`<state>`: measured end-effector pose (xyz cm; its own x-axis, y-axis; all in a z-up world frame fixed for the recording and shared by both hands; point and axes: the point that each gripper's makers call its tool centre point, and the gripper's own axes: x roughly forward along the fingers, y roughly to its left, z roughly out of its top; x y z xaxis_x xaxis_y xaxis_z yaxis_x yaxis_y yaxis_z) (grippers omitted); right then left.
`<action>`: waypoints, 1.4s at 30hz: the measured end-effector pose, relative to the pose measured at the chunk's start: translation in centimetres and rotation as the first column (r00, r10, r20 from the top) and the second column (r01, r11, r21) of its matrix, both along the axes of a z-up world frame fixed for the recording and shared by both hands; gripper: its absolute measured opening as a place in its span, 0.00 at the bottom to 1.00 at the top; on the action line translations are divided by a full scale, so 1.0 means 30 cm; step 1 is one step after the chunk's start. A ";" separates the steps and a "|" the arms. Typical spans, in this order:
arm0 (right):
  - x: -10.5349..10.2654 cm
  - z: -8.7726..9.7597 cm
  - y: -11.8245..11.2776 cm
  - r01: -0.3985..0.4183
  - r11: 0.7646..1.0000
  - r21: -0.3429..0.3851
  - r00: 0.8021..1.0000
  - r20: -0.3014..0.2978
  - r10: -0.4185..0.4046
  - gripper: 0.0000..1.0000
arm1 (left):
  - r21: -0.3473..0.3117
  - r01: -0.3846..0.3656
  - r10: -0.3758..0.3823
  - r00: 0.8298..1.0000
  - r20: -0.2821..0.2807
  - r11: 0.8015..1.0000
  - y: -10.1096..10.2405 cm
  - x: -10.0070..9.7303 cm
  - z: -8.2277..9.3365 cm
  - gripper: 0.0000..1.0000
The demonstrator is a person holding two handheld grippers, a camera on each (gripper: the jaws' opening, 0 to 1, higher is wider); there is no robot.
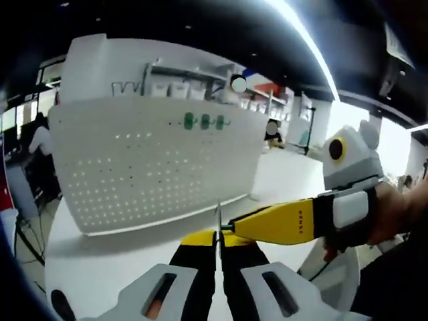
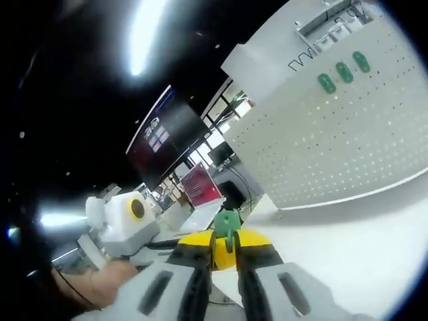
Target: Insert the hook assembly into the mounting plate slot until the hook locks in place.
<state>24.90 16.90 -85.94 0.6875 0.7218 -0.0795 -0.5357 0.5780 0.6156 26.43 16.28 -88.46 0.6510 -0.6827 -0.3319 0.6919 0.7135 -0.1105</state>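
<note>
- In the left gripper view, the left tongs (image 1: 219, 249) rise from the bottom with their yellow-tipped jaws pressed together on a thin upright metal piece (image 1: 218, 215) that sticks up between the tips.
- The right tongs (image 1: 235, 227) come into this view from the right, a hand (image 1: 394, 215) behind them; their yellow tip touches the left tongs' tip at that metal piece.
- Beyond them stands a white pegboard panel (image 1: 154, 167), the mounting plate, upright on the white counter (image 1: 134, 257).
- Three green hooks (image 1: 204, 122) sit in a row near the panel's top edge, well apart from both tongs.
- In the right gripper view, the right tongs (image 2: 224, 251) are closed on a green hook assembly (image 2: 227, 227), which pokes up between the yellow tips.
- The left tongs (image 2: 127, 224) appear at the lower left of this view, held by a hand (image 2: 90, 284); I cannot tell their jaw state from here.
- The pegboard panel (image 2: 334, 140) fills the upper right of this view, tilted by the camera's roll, with the three green hooks (image 2: 343, 72) near its top.
- The held hook assembly is near the panel's lower corner but apart from it, above the counter (image 2: 361, 247).
</note>
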 end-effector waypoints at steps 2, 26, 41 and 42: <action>0.002 -0.003 -0.003 0.001 1.000 -0.014 1.000 0.008 -0.001 0.04 | -0.008 0.004 -0.004 1.000 0.000 1.000 -0.002 -0.001 -0.002 0.01; -0.013 -0.027 0.025 -0.001 0.985 -0.175 0.992 0.125 0.023 0.00 | 0.041 0.036 -0.037 0.999 0.020 0.999 0.020 -0.014 -0.034 0.05; 0.029 -0.011 -0.064 0.058 0.980 -0.190 0.989 0.147 -0.030 0.00 | -0.023 0.057 -0.057 0.998 -0.009 0.998 0.005 -0.016 -0.028 0.50; 0.031 -0.011 -0.067 0.062 0.979 -0.194 0.988 0.150 -0.033 0.00 | -0.048 0.052 -0.053 0.998 -0.024 0.997 0.003 -0.016 -0.026 0.53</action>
